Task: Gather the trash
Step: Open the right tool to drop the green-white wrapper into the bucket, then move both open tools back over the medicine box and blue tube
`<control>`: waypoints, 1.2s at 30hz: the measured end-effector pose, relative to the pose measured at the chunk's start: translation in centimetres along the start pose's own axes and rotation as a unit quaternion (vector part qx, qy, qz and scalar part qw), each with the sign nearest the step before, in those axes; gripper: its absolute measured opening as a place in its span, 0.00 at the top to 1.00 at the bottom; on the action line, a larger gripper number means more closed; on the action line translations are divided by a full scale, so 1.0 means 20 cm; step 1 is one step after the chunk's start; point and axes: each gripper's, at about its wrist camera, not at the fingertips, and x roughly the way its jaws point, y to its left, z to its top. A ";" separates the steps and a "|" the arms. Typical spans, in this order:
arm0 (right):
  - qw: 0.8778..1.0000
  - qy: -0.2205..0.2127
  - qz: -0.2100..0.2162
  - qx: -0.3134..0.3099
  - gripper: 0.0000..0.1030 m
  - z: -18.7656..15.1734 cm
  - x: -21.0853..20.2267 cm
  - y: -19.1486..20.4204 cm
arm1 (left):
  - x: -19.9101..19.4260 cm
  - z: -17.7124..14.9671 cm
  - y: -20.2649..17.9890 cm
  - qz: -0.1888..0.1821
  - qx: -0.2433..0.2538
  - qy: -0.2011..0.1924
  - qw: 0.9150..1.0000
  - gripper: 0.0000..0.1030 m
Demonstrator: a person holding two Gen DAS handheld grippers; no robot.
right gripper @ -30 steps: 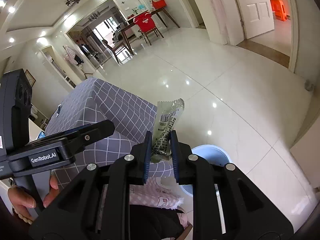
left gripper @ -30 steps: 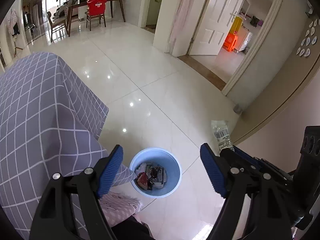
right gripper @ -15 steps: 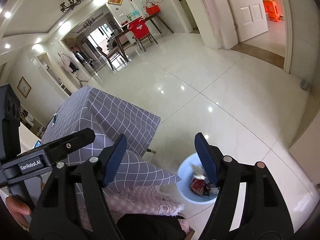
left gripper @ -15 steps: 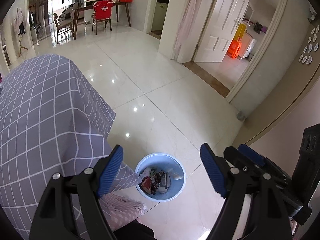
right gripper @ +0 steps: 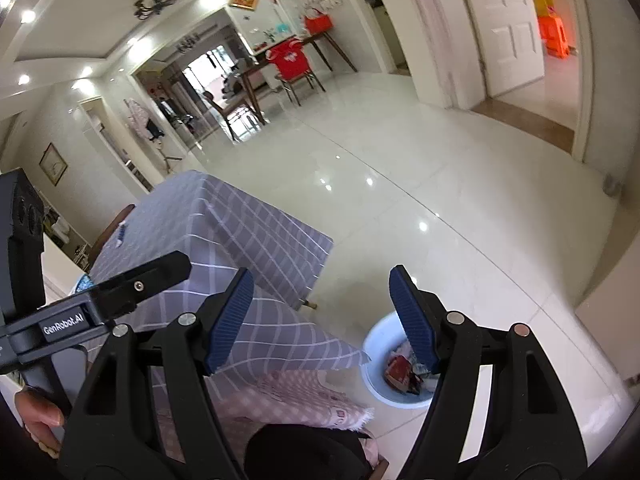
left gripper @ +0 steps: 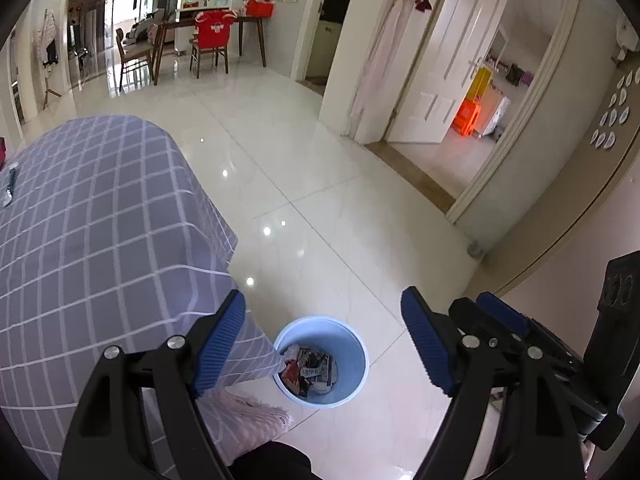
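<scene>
Since a second ago: wrapper gone from the right gripper (right gripper: 322,318), jaws just opened and now spread wide with nothing between the pads; both cameras raised a little, showing more of the desk top.

Left gripper (left gripper: 323,341) also spread wide, empty, hanging above the bin (left gripper: 358,364). Bin pale blue, round, standing on the white tiled floor (left gripper: 320,208) just beside the hanging corner of the grey checked cloth (left gripper: 100,240) that covers the desk. Trash (left gripper: 310,370) heaped inside the bin: crumpled wrappers, one red piece among them, none on the floor around it. In the right view, bin (right gripper: 378,336) partly hidden behind the right gripper's right finger, trash (right gripper: 400,372) visible within. Pink patterned cloth (right gripper: 304,400) draped below the grey one, near the bin. Small dark and white item (left gripper: 10,186) lying on the desk top at the far left; too small to tell what. Hand (right gripper: 40,416) gripping the left gripper's handle at the lower left of the right view.
</scene>
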 end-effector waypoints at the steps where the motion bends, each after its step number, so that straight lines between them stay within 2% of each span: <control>1: 1.000 -0.001 0.006 -0.006 0.32 0.01 0.00 0.05 | -0.03 0.00 0.01 0.001 -0.001 -0.004 1.000 0.24; 5: 0.999 -0.002 0.033 -0.036 0.32 0.04 0.01 0.26 | -0.19 0.02 0.16 0.026 -0.006 -0.034 0.999 0.22; 9: 0.995 0.012 0.074 -0.070 0.32 0.05 0.09 0.55 | -0.40 0.01 0.44 0.086 -0.016 -0.073 0.994 0.21; 12: 0.990 0.027 0.102 -0.099 0.32 0.03 0.18 0.77 | -0.54 -0.01 0.68 0.136 -0.023 -0.093 0.986 0.19; 17: 0.978 0.055 0.139 -0.146 0.32 -0.03 0.37 1.16 | -0.70 -0.08 1.12 0.236 -0.014 -0.091 0.967 0.19; 20: 0.971 0.070 0.152 -0.170 0.32 -0.06 0.50 1.36 | -0.76 -0.13 1.41 0.315 0.003 -0.076 0.946 0.19; 22: 0.967 0.081 0.162 -0.180 0.32 -0.08 0.58 1.48 | -0.78 -0.15 1.55 0.340 0.007 -0.062 0.938 0.19; 24: 0.964 0.089 0.165 -0.189 0.32 -0.09 0.67 1.58 | -0.78 -0.16 1.69 0.354 0.006 -0.050 0.934 0.19; 26: 0.962 0.100 0.167 -0.193 0.32 -0.10 0.76 1.66 | -0.77 -0.16 1.82 0.358 0.003 -0.041 0.933 0.19; 28: 0.960 0.106 0.165 -0.201 0.32 -0.10 0.85 1.76 | -0.75 -0.18 1.86 0.365 0.013 -0.035 0.930 0.19; 31: 0.957 0.116 0.162 -0.211 0.32 -0.10 1.01 1.88 | -0.69 -0.16 1.93 0.352 0.020 -0.019 0.935 0.20; 33: 0.955 0.123 0.154 -0.221 0.32 -0.08 1.12 1.95 | -0.66 -0.14 1.96 0.339 0.023 -0.009 0.940 0.28; 35: 0.954 0.126 0.147 -0.231 0.32 -0.06 1.23 2.02 | -0.62 -0.12 2.00 0.315 0.019 0.006 0.949 0.56; 36: 0.953 0.127 0.142 -0.237 0.32 -0.05 1.28 2.05 | -0.59 -0.15 2.01 0.306 0.013 0.011 0.952 0.61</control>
